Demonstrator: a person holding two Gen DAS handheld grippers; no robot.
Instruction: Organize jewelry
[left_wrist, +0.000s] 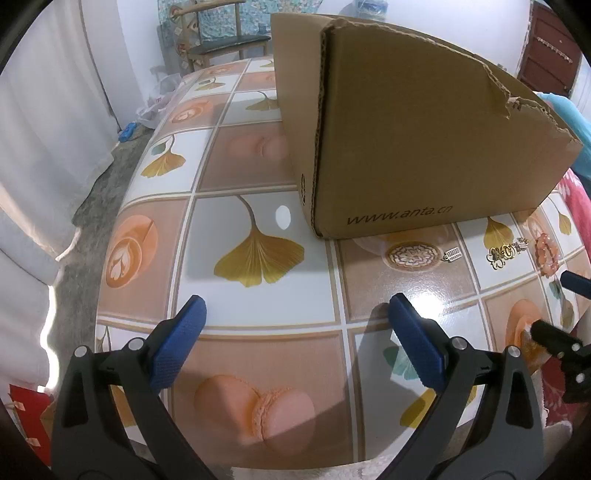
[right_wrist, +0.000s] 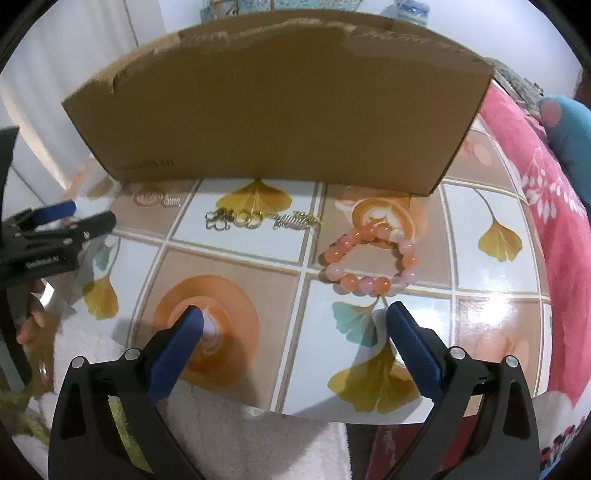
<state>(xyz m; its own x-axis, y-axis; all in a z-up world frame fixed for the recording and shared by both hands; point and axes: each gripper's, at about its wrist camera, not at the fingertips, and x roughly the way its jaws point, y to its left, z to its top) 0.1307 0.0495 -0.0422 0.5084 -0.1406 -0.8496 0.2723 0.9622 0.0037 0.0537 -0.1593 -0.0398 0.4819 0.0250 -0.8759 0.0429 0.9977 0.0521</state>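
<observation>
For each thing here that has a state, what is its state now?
Left gripper: open, holding nothing.
Right gripper: open, holding nothing.
Cardboard box: standing on the table, top edge torn.
Bead bracelet: lying flat, untouched.
Gold jewelry: lying loose before the box.

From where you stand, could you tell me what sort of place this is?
Most likely a room in a home: a patterned tablecloth on the table, a wooden chair by the wall, and a pink floral blanket beside the table.

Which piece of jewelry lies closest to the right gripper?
The orange-pink bead bracelet, just ahead of the right gripper; the gold chain lies farther back, near the cardboard box.
</observation>
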